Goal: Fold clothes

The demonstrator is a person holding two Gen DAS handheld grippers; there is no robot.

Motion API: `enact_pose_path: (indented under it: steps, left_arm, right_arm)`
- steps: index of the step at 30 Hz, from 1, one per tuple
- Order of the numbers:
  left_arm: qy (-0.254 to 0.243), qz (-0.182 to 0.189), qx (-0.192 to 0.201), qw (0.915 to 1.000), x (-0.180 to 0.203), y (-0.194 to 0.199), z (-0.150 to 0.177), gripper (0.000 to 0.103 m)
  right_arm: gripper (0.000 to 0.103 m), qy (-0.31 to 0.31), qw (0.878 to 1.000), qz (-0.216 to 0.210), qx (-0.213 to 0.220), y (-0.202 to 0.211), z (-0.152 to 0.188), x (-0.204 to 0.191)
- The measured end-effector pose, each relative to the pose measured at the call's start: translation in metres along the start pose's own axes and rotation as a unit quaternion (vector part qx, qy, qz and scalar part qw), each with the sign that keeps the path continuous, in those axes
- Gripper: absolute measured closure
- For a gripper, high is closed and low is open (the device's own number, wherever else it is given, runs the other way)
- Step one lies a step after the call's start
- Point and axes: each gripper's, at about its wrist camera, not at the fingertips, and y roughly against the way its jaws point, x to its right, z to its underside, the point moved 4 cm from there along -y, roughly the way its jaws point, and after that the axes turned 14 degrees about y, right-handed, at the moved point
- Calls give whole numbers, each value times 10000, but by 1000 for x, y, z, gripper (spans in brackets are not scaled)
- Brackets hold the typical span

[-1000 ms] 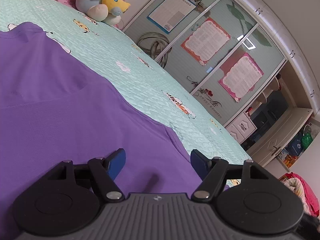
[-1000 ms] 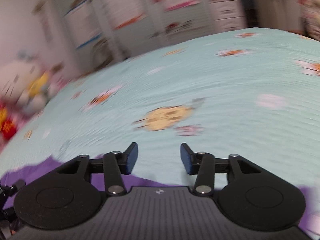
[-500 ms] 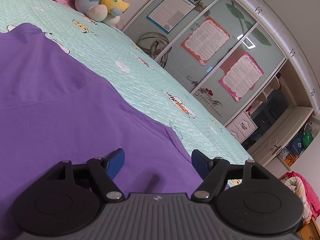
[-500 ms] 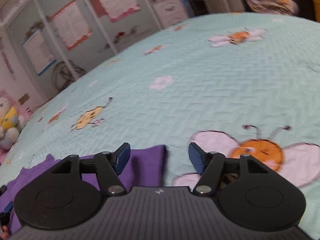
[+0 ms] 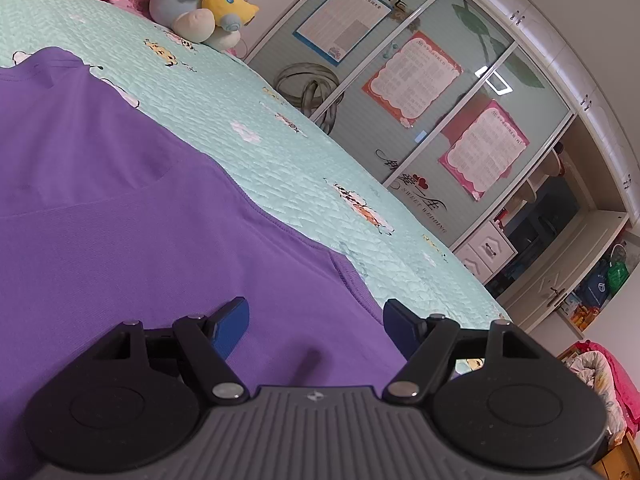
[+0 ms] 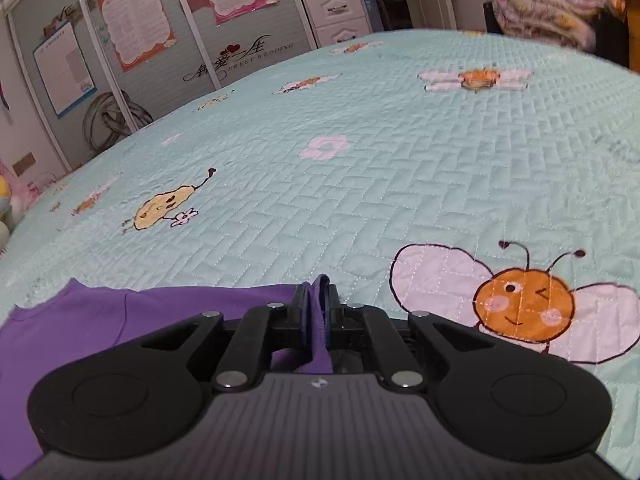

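A purple shirt (image 5: pixel 120 232) lies spread flat on the mint-green quilted bedspread (image 5: pixel 280 160). My left gripper (image 5: pixel 316 322) hovers low over the shirt near its right edge, jaws wide apart with only flat cloth beneath them. In the right wrist view the shirt's corner (image 6: pixel 120 316) reaches the lower left. My right gripper (image 6: pixel 317 300) has its jaws closing, and a pinched fold of the purple fabric stands up between the pads.
Plush toys (image 5: pixel 208 0) sit at the head of the bed. Sliding wardrobe doors with posters (image 5: pixel 408 76) line the far side. A white drawer unit (image 6: pixel 340 14) and a heap of bedding (image 6: pixel 552 0) stand beyond the bed. The bedspread (image 6: pixel 400 160) stretches ahead, printed with bees.
My right gripper swung down to the shirt's corner and closed on a fold of its fabric. The left gripper stayed where it was, still open.
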Motion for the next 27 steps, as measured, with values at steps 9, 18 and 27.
enact_pose_path:
  steps: [9, 18, 27]
  left_arm:
    - [-10, -23, 12, 10000, 1, 0, 1, 25]
    - [-69, -57, 39, 10000, 2, -2, 2, 25]
    - [-230, -208, 55, 9995, 7, -3, 4, 24]
  right_arm:
    - [59, 7, 9959, -689, 582, 56, 8, -35]
    - [72, -1361, 9889, -158, 577, 99, 55, 14]
    - [74, -2214, 9657, -1202, 637, 101, 93, 29]
